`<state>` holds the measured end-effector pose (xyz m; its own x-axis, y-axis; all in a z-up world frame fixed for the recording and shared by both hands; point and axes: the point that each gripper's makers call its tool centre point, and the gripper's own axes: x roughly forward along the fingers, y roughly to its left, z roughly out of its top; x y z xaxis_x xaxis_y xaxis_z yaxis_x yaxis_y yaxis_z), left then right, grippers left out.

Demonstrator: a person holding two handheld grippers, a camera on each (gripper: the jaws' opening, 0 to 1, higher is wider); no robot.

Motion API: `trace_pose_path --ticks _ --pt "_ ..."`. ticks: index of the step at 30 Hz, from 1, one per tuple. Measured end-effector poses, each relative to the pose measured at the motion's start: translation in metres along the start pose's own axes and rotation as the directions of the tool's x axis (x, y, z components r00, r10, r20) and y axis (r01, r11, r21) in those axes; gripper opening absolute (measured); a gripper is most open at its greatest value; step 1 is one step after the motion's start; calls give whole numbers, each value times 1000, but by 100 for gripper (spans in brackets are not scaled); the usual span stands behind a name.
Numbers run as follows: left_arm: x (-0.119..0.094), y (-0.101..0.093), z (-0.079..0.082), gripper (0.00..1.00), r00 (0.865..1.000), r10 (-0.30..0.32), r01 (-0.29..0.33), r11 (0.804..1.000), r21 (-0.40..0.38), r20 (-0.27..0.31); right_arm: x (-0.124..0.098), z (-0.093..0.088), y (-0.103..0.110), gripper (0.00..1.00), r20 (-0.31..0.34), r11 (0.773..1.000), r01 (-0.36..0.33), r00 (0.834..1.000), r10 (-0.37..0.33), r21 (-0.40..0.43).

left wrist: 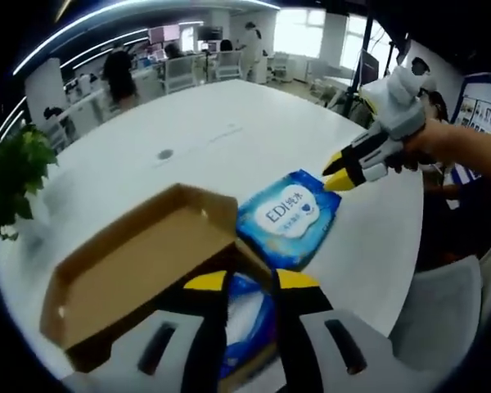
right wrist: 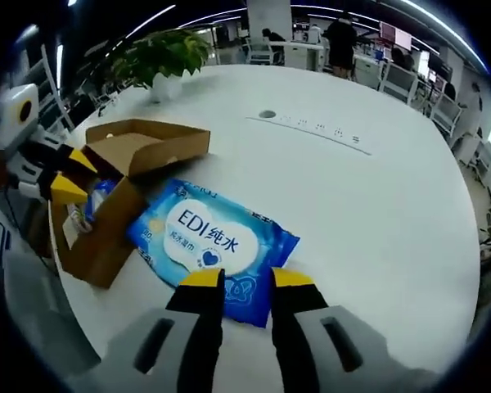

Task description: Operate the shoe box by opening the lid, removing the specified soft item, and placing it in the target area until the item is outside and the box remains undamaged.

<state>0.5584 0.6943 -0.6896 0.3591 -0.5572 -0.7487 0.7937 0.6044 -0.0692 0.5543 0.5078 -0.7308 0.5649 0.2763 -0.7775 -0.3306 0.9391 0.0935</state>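
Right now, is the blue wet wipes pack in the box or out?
Out. The blue wet wipes pack lies flat on the white table, beside the open brown cardboard box.

Beyond the wipes pack the white table lies open and wide; the open shoe box and potted plant crowd one side.

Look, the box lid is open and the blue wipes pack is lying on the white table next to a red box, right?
Almost. The box is brown cardboard, not red, as the right gripper view shows. The rest holds: its lid is open and the blue wipes pack lies on the white table beside it.
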Motion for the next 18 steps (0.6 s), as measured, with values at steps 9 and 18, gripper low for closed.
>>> trace_pose_path --ticks 9,18 --pt "-14 10 -14 21 1000 14 -14 1000 11 -6 -16 13 23 22 20 998 -21 1000 22 -60" --pt "-25 20 -31 23 999 28 -27 999 25 -27 -24 29 53 22 45 990 -57 997 63 -129"
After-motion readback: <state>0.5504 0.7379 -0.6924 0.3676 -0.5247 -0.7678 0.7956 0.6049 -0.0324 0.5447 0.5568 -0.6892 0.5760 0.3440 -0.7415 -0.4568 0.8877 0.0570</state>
